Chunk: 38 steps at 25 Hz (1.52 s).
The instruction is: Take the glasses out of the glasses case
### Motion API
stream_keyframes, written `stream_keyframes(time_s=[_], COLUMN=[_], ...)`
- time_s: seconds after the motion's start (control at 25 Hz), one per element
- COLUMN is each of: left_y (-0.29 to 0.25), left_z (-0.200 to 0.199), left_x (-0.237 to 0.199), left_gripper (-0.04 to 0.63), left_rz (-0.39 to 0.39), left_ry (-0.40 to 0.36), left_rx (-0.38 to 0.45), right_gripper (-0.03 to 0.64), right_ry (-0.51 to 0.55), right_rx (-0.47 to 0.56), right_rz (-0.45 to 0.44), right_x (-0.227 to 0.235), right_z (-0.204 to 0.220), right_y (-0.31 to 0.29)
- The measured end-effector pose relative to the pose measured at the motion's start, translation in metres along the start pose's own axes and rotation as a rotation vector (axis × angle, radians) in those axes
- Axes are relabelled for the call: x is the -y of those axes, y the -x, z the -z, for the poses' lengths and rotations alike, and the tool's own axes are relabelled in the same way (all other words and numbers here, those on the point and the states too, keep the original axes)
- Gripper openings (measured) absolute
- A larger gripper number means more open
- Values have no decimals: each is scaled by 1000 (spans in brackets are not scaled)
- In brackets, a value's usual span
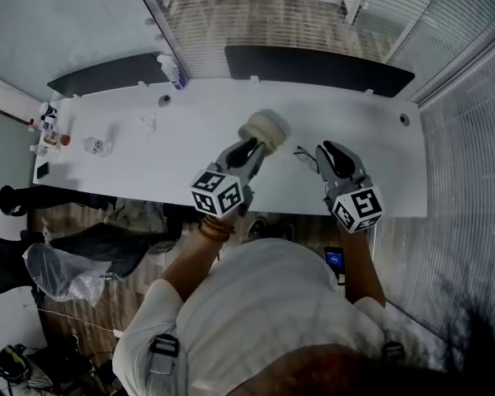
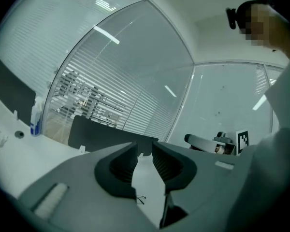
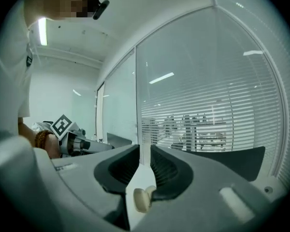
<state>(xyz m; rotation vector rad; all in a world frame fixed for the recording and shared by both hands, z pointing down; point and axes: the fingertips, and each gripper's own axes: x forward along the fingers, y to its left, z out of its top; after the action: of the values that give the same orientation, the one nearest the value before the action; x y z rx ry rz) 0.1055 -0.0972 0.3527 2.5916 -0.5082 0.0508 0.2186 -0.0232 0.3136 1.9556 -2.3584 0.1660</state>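
A cream glasses case lies on the white table, near its middle. Dark-rimmed glasses rest on the tabletop to the right of the case, outside it. My left gripper hangs above the table just in front of the case, open with nothing between its fingers. My right gripper is up beside the glasses, also open and empty. In the left gripper view the jaws stand apart, and the glasses show small far below. In the right gripper view, past the narrow gap of the gripper, the case shows below.
A spray bottle stands at the table's far edge. Small items crowd the left end, and a crumpled bit lies left of centre. Dark panels line the far side, before a glass wall with blinds.
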Motion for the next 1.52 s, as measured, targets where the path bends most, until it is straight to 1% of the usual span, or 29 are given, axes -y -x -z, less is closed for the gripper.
stream_keyframes(time_s=[0.12, 0.24, 0.44, 0.48, 0.56, 0.6, 0.92, 1.2, 1.52], left_y=[6, 10, 18, 20, 21, 21, 18, 13, 9], left_z=[-13, -25, -43, -45, -46, -45, -41, -39, -38], left_x=[28, 53, 86, 92, 101, 103, 101, 92, 90], left_gripper=[88, 77, 57, 48, 3, 3, 3, 3, 3], left_rz=[43, 80, 112, 114, 118, 119, 112, 105, 105], left_ry=[-64, -112, -149, -159, -179, -186, -181, -173, -170], left_rx=[33, 65, 133, 146, 162, 164, 155, 143, 123], right_gripper=[71, 63, 40, 36, 13, 3, 2, 0, 0], right_ry=[25, 44, 59, 63, 69, 68, 45, 64, 42], right_rx=[38, 83, 133, 141, 151, 152, 145, 153, 167], right_rz=[-12, -18, -55, -60, -67, -71, -101, -69, -73], right_x=[-15, -28, -53, -58, -66, -69, -72, -63, -62], right_z=[-20, -42, -63, -65, -68, -67, -62, -61, -64], right_y=[6, 14, 21, 23, 26, 26, 24, 22, 20])
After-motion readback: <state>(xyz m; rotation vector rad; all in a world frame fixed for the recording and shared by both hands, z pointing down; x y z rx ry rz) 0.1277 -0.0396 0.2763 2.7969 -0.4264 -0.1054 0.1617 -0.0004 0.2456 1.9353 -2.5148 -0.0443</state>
